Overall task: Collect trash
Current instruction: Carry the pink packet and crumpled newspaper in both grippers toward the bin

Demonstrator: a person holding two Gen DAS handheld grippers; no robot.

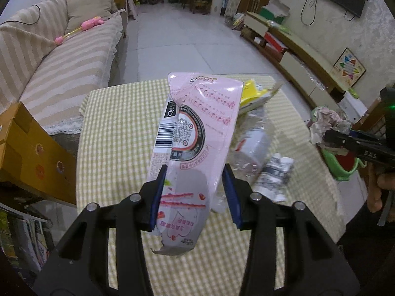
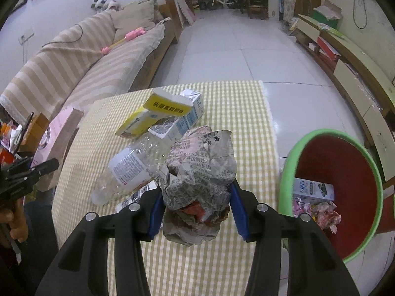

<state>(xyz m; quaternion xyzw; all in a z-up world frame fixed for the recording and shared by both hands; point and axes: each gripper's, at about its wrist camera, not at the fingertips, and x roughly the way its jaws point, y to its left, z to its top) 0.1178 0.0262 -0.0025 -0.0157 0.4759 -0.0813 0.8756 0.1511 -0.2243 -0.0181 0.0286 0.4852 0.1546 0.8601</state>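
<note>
Trash is in both grippers, lifted above the yellow-checked tablecloth. Left gripper pinches a flattened pink printed carton between its blue pads; right gripper squeezes a crumpled ball of newspaper. A clear crushed plastic bottle and yellow box lie on the cloth (more litter already sits in the green-rimmed red bin beside the table).

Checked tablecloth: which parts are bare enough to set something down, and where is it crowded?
The checked tablecloth is bare along its sofa-side strip, at the far corner near the floor, and on the near edge under both grippers. The middle is crowded: yellow box, milk carton, clear plastic bottle, all piled touching.
</note>
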